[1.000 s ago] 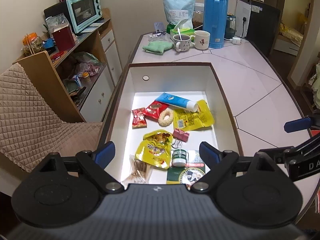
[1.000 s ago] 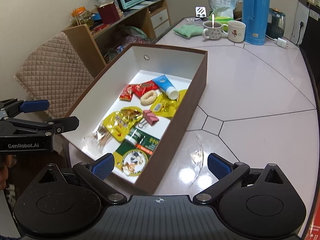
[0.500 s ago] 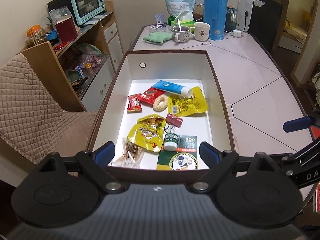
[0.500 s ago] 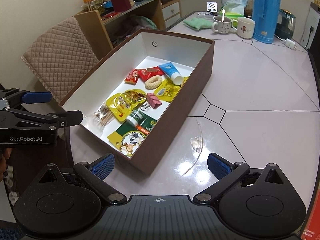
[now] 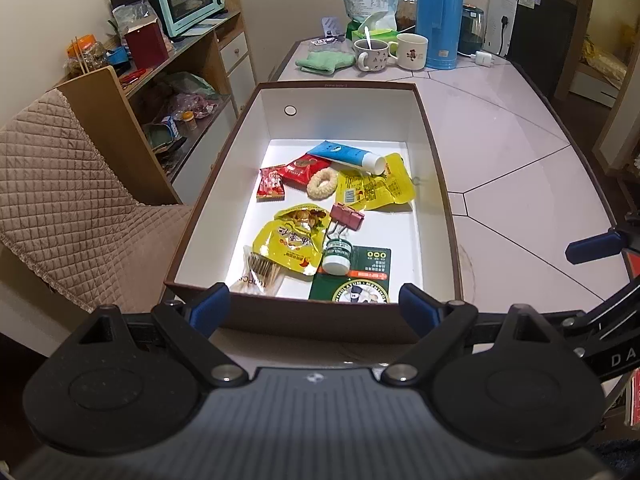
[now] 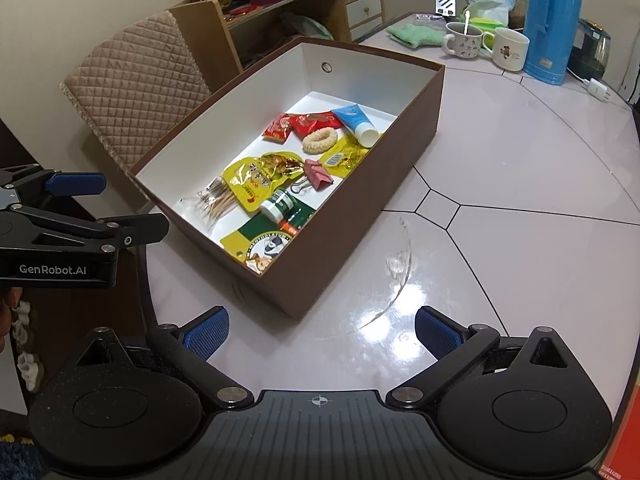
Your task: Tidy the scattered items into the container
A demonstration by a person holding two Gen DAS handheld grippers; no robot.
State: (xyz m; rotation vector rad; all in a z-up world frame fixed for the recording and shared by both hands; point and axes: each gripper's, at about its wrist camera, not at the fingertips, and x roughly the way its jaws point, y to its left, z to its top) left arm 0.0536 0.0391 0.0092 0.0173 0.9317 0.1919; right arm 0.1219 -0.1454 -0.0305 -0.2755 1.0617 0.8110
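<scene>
Above the table (image 6: 520, 184), both tongs, left (image 5: 314, 306) and right (image 6: 322, 332), gape wide, seemingly gripping nothing.

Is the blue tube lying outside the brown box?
No, the blue tube lies inside the brown box, at its far end beside the snack packets.

Pale tiled table (image 5: 500, 152), quilted chair (image 5: 60, 184), wooden shelves (image 5: 192, 64) against cream wall (image 5: 60, 8).

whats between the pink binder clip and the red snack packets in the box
The ring-shaped biscuit lies between the pink binder clip and the red snack packets, clearest in the left wrist view.
</scene>
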